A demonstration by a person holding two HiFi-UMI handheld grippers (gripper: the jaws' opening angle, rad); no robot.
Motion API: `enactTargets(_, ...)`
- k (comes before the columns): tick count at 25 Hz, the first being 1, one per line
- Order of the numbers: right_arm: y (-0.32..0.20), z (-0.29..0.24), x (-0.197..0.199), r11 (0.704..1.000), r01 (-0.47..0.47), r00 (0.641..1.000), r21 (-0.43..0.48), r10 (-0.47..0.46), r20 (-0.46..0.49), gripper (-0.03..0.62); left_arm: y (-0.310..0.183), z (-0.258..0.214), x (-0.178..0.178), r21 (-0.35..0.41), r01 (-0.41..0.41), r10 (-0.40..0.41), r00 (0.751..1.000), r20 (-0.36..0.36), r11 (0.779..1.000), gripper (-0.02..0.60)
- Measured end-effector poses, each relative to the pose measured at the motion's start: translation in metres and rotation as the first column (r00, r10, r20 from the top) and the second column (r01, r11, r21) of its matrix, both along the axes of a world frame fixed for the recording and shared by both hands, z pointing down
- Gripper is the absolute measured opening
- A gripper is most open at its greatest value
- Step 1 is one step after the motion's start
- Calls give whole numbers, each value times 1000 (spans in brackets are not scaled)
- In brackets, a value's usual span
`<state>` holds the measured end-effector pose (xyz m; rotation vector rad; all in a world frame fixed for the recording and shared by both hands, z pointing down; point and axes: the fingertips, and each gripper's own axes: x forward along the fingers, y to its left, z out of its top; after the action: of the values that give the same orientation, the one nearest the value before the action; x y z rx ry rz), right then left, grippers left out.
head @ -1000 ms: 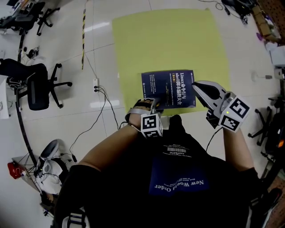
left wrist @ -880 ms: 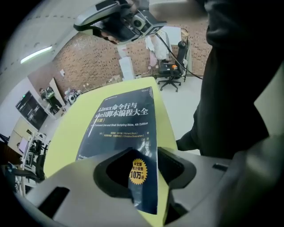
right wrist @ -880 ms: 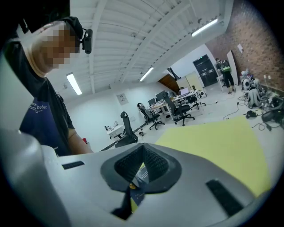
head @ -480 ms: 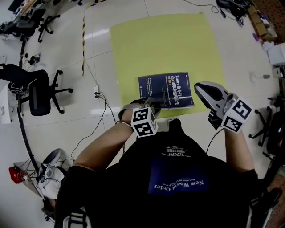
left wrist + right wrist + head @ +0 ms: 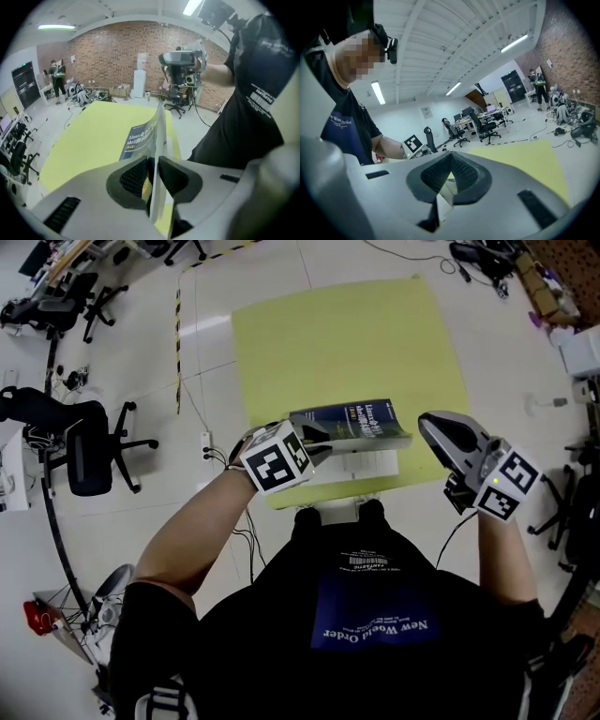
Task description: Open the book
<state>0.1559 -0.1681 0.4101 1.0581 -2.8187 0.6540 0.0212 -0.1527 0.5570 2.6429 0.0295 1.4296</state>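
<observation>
The left tool [image 5: 152, 164] is closing on the book cover [image 5: 143, 136], holding it raised above the book [image 5: 361, 465] at the yellow mat's [image 5: 328, 334] lower edge. With only 1 thin edge pinched, the cover could slip out or bend. The right tool [image 5: 450, 154], its jaws together and empty, is hovering at the right of the head view.

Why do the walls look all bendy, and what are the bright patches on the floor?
Left gripper view: the wide lens bows the brick wall, corners go black. Head view: lights glare off the glossy floor. Right gripper view: ceiling beams curve too.

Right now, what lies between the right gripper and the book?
Only a bare strip of yellow mat separates the right gripper from the book, in the head view.
</observation>
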Motion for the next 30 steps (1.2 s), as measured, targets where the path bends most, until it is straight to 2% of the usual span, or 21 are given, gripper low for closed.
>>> enactTargets(8,-11,2,6,1000,-10,1000,-3,10,5,-14,-59,-19,-1,-126,83,-90,994,-56,989,91)
enactTargets(15,-26,6,7,1000,-19,1000,-8,19,2,-14,-131,-23,-1,-162,154,-169,982,-86,975,91)
enactTargets(22,-35,19,19,999,-37,999,-36,37,-3,-14,-185,-3,7,-219,173,-196,977,-87,960,97)
enactTargets(30,-47,35,30,996,-53,999,-77,52,-12,-14,-240,43,13,-258,191,-213,975,-60,947,121)
